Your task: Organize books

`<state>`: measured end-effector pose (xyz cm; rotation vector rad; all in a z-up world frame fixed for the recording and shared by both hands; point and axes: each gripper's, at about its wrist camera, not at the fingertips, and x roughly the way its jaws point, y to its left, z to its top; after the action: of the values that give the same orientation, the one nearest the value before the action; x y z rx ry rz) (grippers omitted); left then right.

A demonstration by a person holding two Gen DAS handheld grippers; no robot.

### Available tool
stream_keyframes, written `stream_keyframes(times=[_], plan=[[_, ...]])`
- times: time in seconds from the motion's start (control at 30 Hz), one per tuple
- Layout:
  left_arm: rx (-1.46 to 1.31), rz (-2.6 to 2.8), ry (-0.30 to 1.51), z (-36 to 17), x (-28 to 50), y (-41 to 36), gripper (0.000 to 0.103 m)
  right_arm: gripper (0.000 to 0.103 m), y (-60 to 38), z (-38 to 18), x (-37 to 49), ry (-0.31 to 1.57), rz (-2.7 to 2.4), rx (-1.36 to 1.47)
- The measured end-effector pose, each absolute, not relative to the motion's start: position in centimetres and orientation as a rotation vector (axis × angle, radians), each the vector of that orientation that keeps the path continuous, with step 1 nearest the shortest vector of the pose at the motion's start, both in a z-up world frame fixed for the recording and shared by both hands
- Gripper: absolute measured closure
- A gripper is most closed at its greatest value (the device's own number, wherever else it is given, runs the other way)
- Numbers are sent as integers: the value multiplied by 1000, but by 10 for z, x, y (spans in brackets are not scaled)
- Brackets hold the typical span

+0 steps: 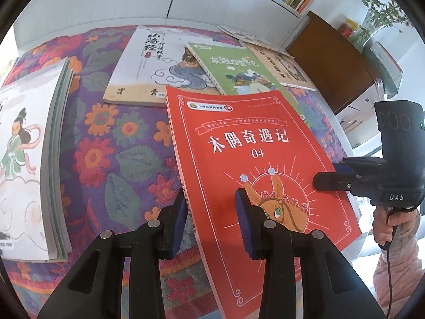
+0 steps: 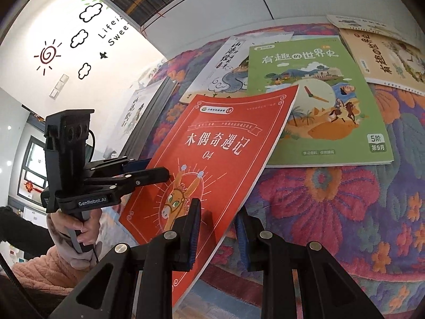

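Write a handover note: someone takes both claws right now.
Left claw: shut on the red book, at its spine edge.
Right claw: shut on the same book at the opposite edge. The book is tilted, held off the floral cloth.
Still lying loose on the cloth: green book, white book partly under it, tan book, another at the far edge behind it.
White stack to the left, squared up.
Done: red book picked up. Left: place it, then gather the loose ones.
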<state>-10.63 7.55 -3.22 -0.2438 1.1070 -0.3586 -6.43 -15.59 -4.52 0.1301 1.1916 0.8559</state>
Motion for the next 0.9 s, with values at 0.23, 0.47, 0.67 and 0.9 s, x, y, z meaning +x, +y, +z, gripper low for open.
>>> stream_keyframes(times=[0.23, 0.47, 0.67, 0.9], plan=[[-245, -367, 1067, -13, -103, 77, 70, 78, -160, -29, -72, 1127, 874, 136], [-253, -356, 1017, 7, -102, 88, 70, 78, -152, 0, -76, 1056, 887, 92], [-275, -333, 966, 25, -105, 111, 70, 78, -130, 24, -74, 998, 913, 28], [-324, -274, 903, 42, -111, 158, 70, 78, -84, 47, -72, 910, 960, -54]])
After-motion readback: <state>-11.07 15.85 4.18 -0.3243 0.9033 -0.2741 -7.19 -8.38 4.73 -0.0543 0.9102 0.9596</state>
